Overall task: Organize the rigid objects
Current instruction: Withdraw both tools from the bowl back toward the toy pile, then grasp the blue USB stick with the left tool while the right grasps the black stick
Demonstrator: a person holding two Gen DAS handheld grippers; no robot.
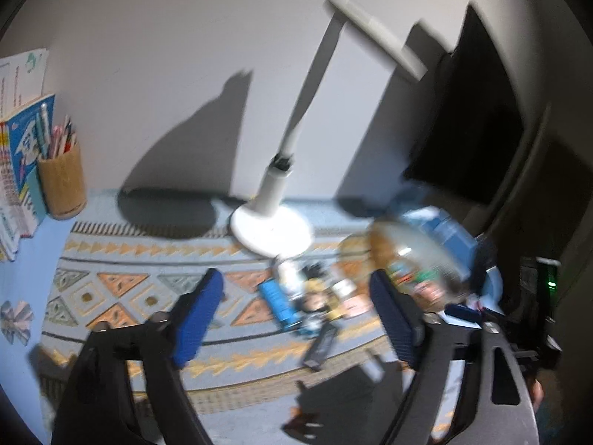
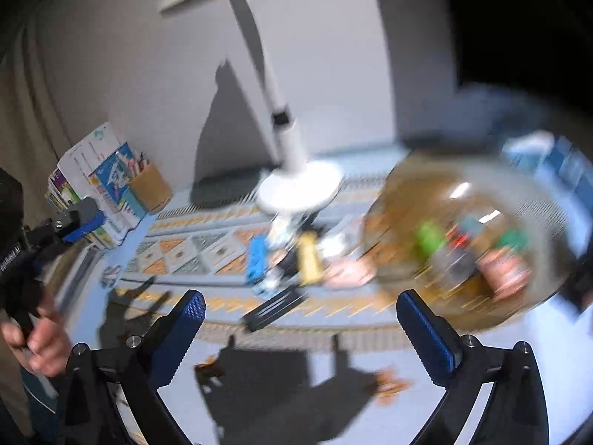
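Note:
A blurred heap of small rigid things lies on the patterned mat (image 1: pixel 122 296): a blue box (image 1: pixel 278 305), a yellow piece (image 2: pixel 309 259) and a flat black piece (image 1: pixel 321 345). The blue box (image 2: pixel 257 256) and the black piece (image 2: pixel 274 307) also show in the right wrist view. To their right stands a round clear bowl (image 2: pixel 463 230) holding several small colourful items; the bowl (image 1: pixel 418 256) is blurred in both views. My left gripper (image 1: pixel 296 319) hangs open over the mat before the heap, nothing between its pads. My right gripper (image 2: pixel 307 330) is wide open, its right finger near the bowl's front edge.
A white desk lamp's base (image 1: pixel 270 230) stands just behind the heap. A wooden pen cup (image 1: pixel 61 181) and books (image 1: pixel 22 185) are at the back left, a dark screen (image 1: pixel 474 111) at the back right. Brown scraps (image 2: pixel 389 385) lie near the front. A hand (image 2: pixel 40 337) holds the left gripper (image 2: pixel 85 224).

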